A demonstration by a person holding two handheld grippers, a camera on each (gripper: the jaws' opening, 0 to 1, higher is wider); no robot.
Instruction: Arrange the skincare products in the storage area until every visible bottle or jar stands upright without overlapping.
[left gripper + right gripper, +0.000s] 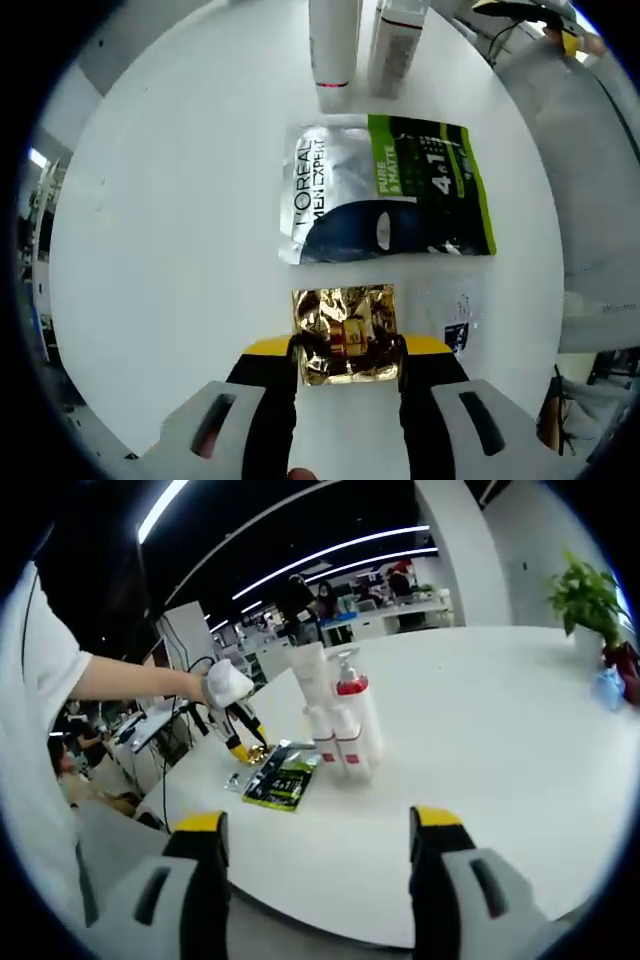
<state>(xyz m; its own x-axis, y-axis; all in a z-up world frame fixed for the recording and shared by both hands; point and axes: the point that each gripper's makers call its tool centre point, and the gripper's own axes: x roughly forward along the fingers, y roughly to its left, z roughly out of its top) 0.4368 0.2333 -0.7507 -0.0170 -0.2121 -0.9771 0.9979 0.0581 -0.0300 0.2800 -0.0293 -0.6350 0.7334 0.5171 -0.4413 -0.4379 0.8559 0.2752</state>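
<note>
My left fingers [347, 358] pinch the gold sachet [345, 335] at six o'clock of the L'Oréal pouch [385, 190]. I should lift gently, keeping it clear of the bottles [334, 45] at twelve. My right fingers [318, 855] hang open, empty.

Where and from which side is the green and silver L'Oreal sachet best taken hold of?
The L'Oreal sachet lies flat on the white table, so a top-down pinch probably won't work. Probably best to take its near long edge, sliding one jaw under from the left tool's side. The far edge is crowded by the upright tubes. That tool currently holds the gold sachet.
</note>
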